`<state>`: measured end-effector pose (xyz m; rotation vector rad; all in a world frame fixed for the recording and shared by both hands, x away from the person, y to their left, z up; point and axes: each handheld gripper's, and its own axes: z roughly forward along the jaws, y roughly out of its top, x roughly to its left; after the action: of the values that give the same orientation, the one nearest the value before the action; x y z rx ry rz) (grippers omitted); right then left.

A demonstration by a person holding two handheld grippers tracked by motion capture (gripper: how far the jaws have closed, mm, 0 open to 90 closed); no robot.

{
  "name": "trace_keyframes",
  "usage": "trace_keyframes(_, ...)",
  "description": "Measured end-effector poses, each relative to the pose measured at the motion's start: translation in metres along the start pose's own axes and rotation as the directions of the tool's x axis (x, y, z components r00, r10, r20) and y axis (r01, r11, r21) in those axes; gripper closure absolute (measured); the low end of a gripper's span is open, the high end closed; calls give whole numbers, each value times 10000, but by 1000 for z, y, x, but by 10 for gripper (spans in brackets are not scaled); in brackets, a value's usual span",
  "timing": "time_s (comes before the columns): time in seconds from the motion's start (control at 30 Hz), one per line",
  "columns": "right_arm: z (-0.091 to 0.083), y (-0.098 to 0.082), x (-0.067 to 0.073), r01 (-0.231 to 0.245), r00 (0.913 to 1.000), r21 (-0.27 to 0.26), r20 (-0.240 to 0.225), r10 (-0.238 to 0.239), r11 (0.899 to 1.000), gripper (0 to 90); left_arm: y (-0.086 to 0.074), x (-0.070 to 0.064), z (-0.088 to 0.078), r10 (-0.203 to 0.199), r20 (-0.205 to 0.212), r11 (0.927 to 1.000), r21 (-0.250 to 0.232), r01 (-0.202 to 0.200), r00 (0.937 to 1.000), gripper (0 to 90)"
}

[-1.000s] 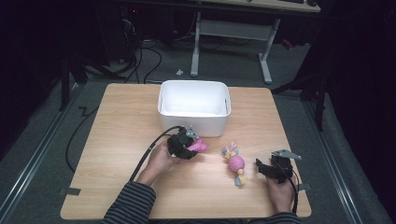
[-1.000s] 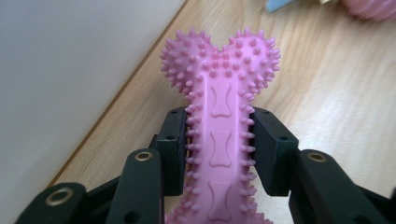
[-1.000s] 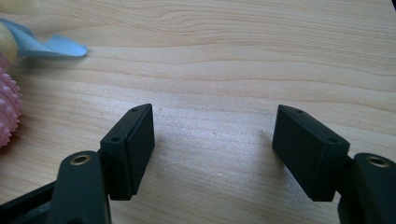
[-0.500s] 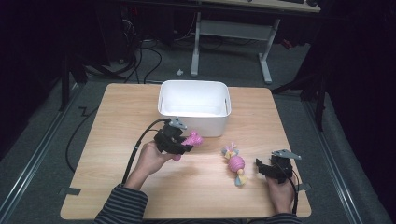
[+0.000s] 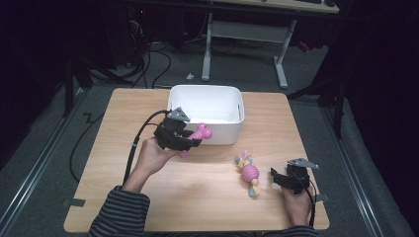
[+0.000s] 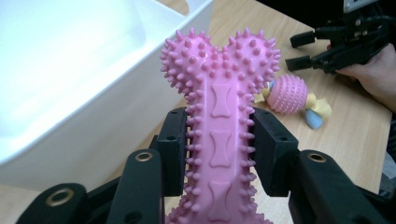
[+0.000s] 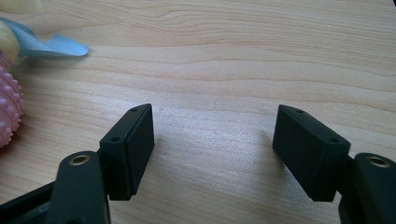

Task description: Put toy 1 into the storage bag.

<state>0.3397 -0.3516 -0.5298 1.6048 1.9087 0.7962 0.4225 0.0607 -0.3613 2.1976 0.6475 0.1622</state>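
Observation:
A pink spiky bone-shaped toy is clamped by its shaft between the pads of my left gripper. In the high view that left gripper hangs above the table with the pink bone toy just in front of the white bin. A pink spiky ball toy with yellow and blue ends lies on the table at the right. My right gripper rests low on the table right of that ball toy, its jaws wide apart with only bare wood between them.
The wooden table has dark floor on all sides, with cables and a desk frame behind it. The white bin's near wall stands close to the held toy. The ball toy's edge lies left of my right gripper.
My left gripper has risen off the table with the pink bone toy and moved towards the white bin. The right gripper and the ball toy have stayed put.

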Motion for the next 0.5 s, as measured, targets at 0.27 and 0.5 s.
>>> trace_keyframes(0.27,0,0,0,-6,10000,2,3,6,10000,295,29,19,-20,-87,-435,9989,-475,66,9990,595)
trace_keyframes(0.5,0,0,0,-9,10000,4,1,9,10000,295,52,34,-16,70,-901,9987,-493,-115,9959,594)
